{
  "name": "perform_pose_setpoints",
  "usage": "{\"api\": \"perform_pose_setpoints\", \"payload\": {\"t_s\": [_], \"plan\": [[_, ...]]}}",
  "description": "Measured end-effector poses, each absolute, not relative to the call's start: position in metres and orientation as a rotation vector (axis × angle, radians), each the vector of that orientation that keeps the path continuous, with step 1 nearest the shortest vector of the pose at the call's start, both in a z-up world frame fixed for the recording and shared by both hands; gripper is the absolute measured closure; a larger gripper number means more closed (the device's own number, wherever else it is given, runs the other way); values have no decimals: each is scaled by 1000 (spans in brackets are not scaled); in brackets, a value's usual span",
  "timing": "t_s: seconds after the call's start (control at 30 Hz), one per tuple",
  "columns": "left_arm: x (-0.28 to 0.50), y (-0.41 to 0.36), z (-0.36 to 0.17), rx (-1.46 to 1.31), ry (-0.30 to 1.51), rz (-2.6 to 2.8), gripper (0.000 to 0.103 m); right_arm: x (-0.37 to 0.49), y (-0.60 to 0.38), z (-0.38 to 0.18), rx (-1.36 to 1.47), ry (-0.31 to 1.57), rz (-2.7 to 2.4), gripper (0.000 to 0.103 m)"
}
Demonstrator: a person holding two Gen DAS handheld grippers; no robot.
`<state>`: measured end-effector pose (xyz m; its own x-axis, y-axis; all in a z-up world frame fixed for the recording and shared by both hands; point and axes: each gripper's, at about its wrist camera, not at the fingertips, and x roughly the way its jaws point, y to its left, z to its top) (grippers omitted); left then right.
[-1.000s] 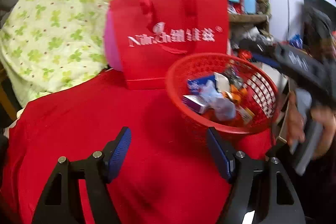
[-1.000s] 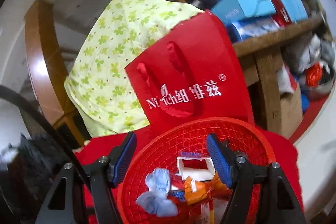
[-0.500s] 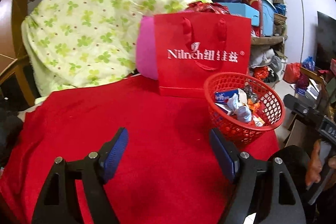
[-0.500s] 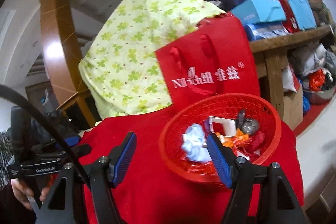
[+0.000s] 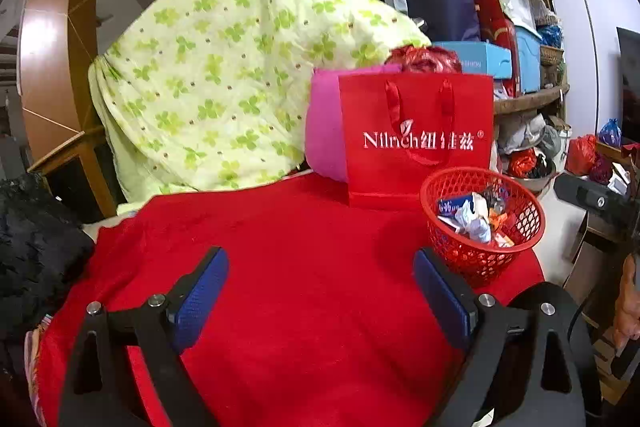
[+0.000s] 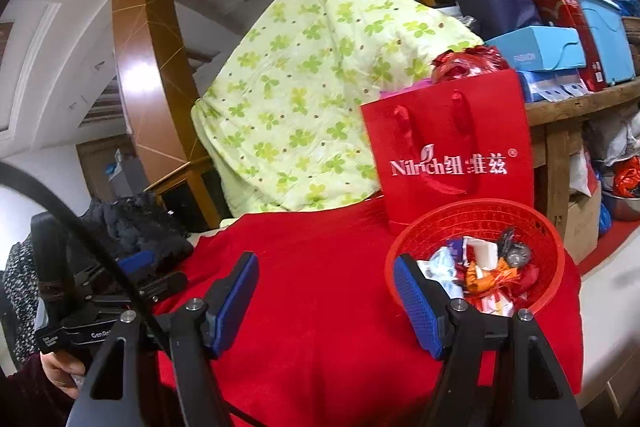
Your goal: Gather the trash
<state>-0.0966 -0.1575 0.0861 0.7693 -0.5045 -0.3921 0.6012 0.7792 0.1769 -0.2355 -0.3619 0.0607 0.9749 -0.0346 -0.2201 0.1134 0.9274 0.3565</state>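
The red basket [image 5: 482,223] serves as landmark. Right wrist view: the right tool's [image 6: 326,301] blue pad [image 6: 416,307] covers the basket's [image 6: 476,251] near-left rim. Wrappers [image 5: 474,217] inside it are heaped; their print is too small to read. Behind the basket, the red paper bag [image 5: 416,139] hides most of a pink cushion [image 5: 324,127]. Left of the basket, the left tool's [image 6: 132,281] body is cut off by the picture's edge.
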Motion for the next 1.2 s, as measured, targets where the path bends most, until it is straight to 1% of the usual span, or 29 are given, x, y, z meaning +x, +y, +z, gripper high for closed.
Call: {"api": "perform_pose_setpoints", "payload": {"t_s": [0.2, 0.37, 0.5, 0.73, 0.83, 1.03, 1.2], "plan": [[-119, -135, 103, 285, 276, -587, 2, -244, -329, 81, 307, 196, -27, 27], [-126, -118, 109, 267, 268, -546, 1, -245, -305, 91, 256, 173, 19, 24], [-116, -104, 113, 202, 318, -498, 1, -238, -296, 90, 242, 174, 44, 24], [-102, -94, 114, 114, 369, -394, 1, -241, -308, 73, 258, 193, 44, 24], [-98, -100, 117, 101, 392, -385, 1, -252, -325, 73, 297, 168, 21, 24], [-108, -120, 119, 153, 387, -415, 1, -270, -357, 78, 357, 138, -60, 24], [-125, -140, 109, 225, 384, -485, 1, -279, -372, 85, 380, 124, -98, 23]]}}
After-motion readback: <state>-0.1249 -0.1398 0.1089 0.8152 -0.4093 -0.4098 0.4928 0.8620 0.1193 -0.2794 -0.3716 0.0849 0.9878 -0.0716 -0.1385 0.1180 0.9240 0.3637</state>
